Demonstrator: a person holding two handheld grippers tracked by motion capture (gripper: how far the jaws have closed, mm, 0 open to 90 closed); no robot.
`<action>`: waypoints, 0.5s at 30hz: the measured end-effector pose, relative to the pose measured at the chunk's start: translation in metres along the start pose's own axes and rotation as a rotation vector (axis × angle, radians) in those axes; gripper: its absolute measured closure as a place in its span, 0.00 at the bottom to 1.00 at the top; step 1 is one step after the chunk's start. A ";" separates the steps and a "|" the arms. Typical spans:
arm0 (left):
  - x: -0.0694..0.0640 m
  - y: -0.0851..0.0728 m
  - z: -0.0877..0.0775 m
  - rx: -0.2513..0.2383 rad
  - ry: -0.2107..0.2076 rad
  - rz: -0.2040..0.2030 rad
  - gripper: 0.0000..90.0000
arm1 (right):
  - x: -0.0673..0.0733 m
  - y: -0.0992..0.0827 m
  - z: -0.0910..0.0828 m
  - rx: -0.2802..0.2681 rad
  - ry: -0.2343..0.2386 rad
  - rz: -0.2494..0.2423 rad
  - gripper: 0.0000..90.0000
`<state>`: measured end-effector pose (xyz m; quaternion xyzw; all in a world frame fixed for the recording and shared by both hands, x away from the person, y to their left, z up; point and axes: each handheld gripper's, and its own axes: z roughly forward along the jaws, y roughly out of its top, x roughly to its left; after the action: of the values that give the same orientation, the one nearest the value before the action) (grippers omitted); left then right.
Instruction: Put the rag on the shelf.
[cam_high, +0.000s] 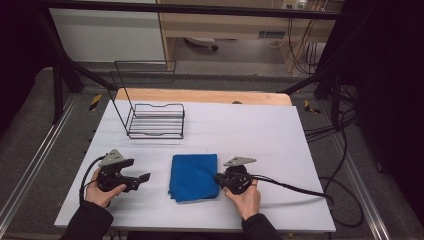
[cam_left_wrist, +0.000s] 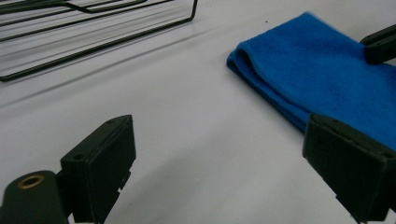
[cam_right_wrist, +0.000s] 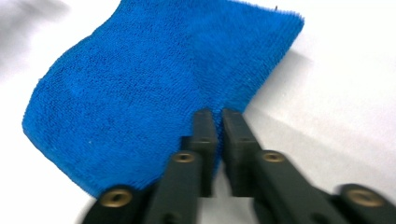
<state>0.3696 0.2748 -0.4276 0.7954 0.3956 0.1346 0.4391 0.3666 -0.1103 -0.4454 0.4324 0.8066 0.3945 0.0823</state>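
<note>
Folded blue terry cloth (cam_high: 194, 176): lies flat on the white table (cam_high: 260, 135), near its front edge, between both grippers. Right gripper (cam_right_wrist: 218, 122): jaws nearly pressed together, pinching the cloth's edge. Left gripper (cam_left_wrist: 219, 168): jaws spread wide, empty, beside the cloth. Black wire rack (cam_high: 156, 120): farther back, left.

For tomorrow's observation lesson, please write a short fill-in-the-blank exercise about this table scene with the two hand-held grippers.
1. The folded terry cloth on the white table is coloured ____.
2. The right gripper has its jaws nearly together at the cloth's ____.
3. The left gripper has its jaws ____, with nothing between them.
4. The black rack at the table's far left is made of ____.

Missing words: blue; edge; open; wire
</note>
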 end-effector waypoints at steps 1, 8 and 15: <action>-0.001 0.002 0.001 0.000 0.001 -0.006 0.09 | -0.001 0.001 -0.001 -0.006 -0.003 -0.010 0.78; -0.010 0.026 0.010 -0.007 -0.014 -0.048 0.05 | -0.018 0.008 -0.023 -0.120 0.035 -0.059 0.39; -0.022 0.050 0.038 0.042 0.017 -0.017 0.08 | -0.042 0.008 -0.039 -0.172 0.056 -0.067 0.16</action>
<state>0.4024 0.2207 -0.4060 0.7999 0.4085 0.1293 0.4202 0.3786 -0.1619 -0.4223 0.3854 0.7858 0.4711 0.1098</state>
